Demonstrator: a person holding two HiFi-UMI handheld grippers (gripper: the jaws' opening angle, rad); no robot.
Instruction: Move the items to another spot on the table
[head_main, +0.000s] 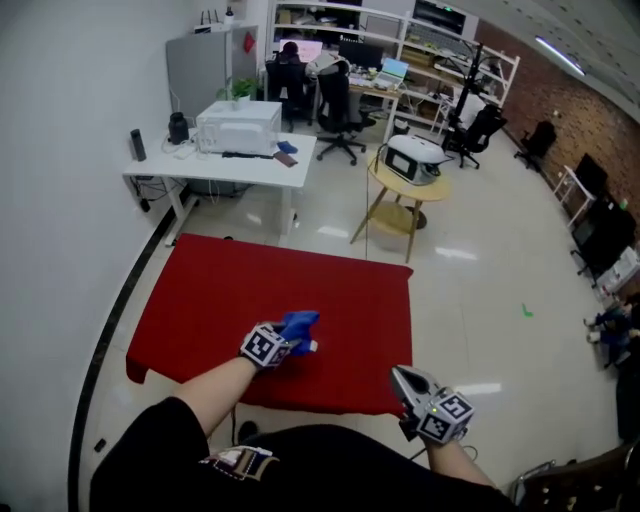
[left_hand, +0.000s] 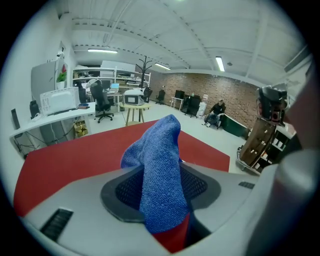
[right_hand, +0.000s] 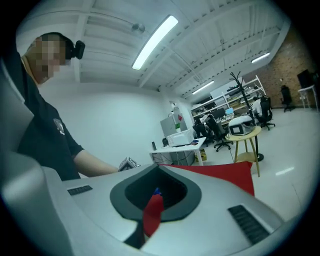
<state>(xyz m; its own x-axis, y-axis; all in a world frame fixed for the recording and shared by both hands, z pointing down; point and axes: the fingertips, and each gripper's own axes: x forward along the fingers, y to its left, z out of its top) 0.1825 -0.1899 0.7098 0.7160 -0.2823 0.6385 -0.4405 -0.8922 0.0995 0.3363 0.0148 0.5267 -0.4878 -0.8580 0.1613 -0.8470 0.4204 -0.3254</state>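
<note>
A blue cloth (head_main: 301, 324) is pinched in my left gripper (head_main: 297, 343), which hovers over the near middle of the red table (head_main: 210, 290). In the left gripper view the cloth (left_hand: 161, 165) stands up between the two dark pads of that gripper (left_hand: 162, 192) and droops over its far end, with the red table (left_hand: 65, 155) beyond. My right gripper (head_main: 403, 377) hangs just off the table's near right corner, apart from the cloth. Its jaws look closed together with nothing in them. In the right gripper view only a thin red sliver shows between them at the gripper (right_hand: 154, 202).
Behind the red table stands a white desk (head_main: 240, 160) with a white printer (head_main: 238, 127). A round wooden side table (head_main: 408, 190) carrying a white appliance is at the back right. Office chairs and shelves fill the far room. A person's arm and dark shirt show at the bottom.
</note>
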